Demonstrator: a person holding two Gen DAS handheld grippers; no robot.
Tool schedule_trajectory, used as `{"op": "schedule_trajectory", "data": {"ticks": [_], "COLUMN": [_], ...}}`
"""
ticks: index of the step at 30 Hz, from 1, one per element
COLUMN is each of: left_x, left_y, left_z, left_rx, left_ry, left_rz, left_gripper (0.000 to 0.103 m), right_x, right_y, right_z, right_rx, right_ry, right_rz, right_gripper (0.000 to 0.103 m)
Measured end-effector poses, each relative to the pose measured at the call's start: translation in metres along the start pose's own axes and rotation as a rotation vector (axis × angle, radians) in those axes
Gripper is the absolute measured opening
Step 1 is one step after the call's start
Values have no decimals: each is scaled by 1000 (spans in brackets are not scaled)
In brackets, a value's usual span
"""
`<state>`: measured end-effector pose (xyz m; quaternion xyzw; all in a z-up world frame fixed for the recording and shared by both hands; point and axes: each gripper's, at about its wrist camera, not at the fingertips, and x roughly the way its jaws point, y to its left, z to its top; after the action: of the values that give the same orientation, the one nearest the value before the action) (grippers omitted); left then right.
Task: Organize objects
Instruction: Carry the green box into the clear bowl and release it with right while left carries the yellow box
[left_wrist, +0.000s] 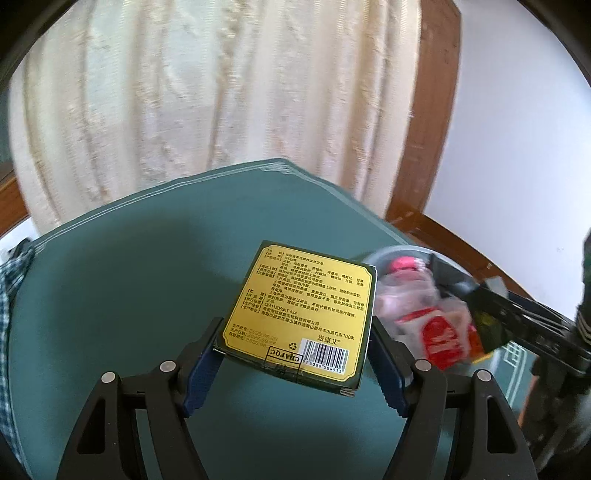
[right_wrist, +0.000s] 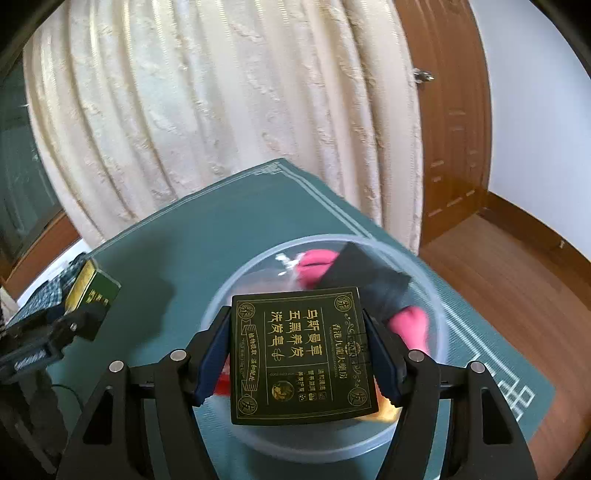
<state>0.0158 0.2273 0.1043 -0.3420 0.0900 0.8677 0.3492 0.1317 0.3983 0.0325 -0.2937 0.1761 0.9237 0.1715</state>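
Observation:
My left gripper (left_wrist: 295, 326) is shut on a flat green box with a gold printed label (left_wrist: 303, 299), held above the green table mat (left_wrist: 129, 288). My right gripper (right_wrist: 297, 321) is shut on a dark green box with gold lettering (right_wrist: 299, 354), which hangs over a clear plastic bowl (right_wrist: 424, 266). In the bowl lie pink items (right_wrist: 317, 264), a black piece (right_wrist: 369, 275) and a red packet (left_wrist: 443, 336). The right wrist view shows the left gripper (right_wrist: 79, 319) with its box (right_wrist: 92, 291) at the left. The left wrist view catches the right gripper (left_wrist: 476, 301), blurred, over the bowl (left_wrist: 399, 253).
A cream curtain (left_wrist: 221, 92) hangs behind the table's far edge. A brown wooden door (right_wrist: 454, 129) and wood floor (right_wrist: 517, 273) lie to the right. A checked cloth (left_wrist: 11, 280) sits at the table's left edge.

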Motion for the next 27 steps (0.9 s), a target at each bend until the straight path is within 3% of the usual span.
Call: {"op": "schedule_trajectory", "data": {"ticks": [6,15,21,27], "left_x": [11,18,24,33], "left_y": [-34,-51,-62,-77], "left_z": [7,16,18,22], "left_rx": [60,83,98,121], "left_ry": [16,22,31,41], "left_rz": [-35,-35,-44,-73], "left_gripper": [77,77,77,77], "right_x": [17,43,36,22], "right_y": [-18,-26,-38,-55], "right_z": [9,20,20,24], "right_rx": [11,-9,53,97], "right_ry": [13,25,3,-50], "right_rz": [10,26,96,102], "right_gripper": [69,70,79,82]}}
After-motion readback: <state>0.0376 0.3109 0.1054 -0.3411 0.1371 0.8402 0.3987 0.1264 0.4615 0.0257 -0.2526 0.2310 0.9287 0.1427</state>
